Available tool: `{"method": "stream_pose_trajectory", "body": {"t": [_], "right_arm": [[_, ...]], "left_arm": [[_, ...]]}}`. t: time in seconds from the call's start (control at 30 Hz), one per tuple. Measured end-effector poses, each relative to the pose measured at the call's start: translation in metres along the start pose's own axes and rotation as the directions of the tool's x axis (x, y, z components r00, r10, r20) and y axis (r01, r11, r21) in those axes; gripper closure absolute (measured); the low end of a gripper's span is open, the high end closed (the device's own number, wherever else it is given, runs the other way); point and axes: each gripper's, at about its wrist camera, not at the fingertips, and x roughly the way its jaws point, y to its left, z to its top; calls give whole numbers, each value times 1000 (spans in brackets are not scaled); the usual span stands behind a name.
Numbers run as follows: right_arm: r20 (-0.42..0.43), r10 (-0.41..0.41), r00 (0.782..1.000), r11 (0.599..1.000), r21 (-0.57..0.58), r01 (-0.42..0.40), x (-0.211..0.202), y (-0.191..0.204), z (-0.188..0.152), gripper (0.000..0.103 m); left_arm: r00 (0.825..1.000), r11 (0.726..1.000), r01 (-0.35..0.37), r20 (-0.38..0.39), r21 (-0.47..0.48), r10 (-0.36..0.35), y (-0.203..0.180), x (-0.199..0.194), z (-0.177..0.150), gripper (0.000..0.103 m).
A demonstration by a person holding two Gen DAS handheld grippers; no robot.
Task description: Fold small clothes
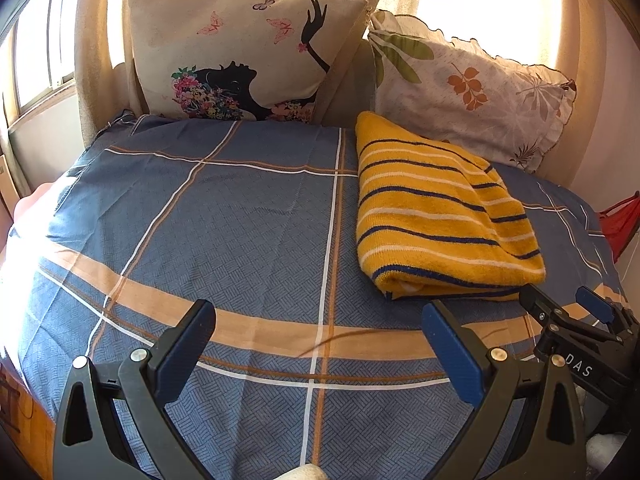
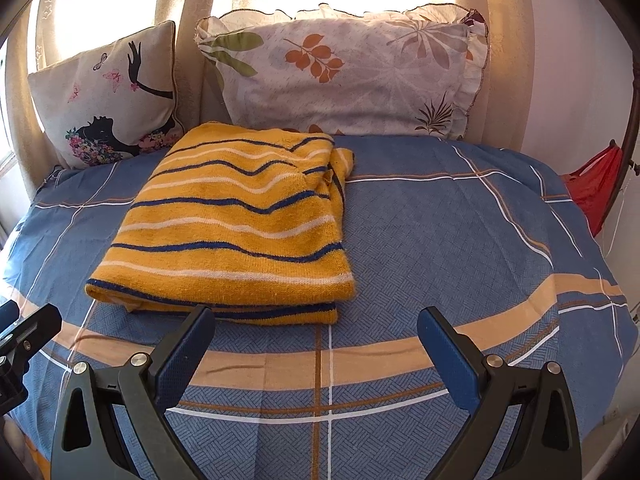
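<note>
A yellow knit sweater (image 1: 440, 216) with dark blue and white stripes lies folded in a neat stack on the blue checked bedsheet (image 1: 240, 240). In the right wrist view the sweater (image 2: 236, 224) sits just beyond my right gripper (image 2: 316, 320), slightly left of centre. My left gripper (image 1: 320, 312) stands open over bare sheet, left of the sweater, holding nothing. The right gripper (image 1: 564, 304) shows at the right edge of the left wrist view, open, just short of the sweater's near edge. Part of the left gripper (image 2: 24, 332) shows at the left edge of the right wrist view.
Two cushions lean against the curtain at the head of the bed: one with a silhouette and butterflies (image 1: 244, 52), one with leaf prints (image 2: 344, 76). A red bag (image 2: 596, 188) hangs off the bed's right side. A window (image 1: 36, 52) is at the left.
</note>
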Motion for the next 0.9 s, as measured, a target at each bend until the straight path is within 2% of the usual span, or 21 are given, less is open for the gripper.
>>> {"method": "stream_pose_trajectory", "body": {"t": [0.63,0.9], "right_arm": [[-7,-7,1000,1000,-26,6,1,3,-1,0],[-9,-57,998,996,-71,56,1,9,-1,0]], "left_arm": [[1000,1000,7,-29,-12,-8,2,6,-3,1],[1000,1000,-7,-27,-14,7,3,8,-3,1]]}}
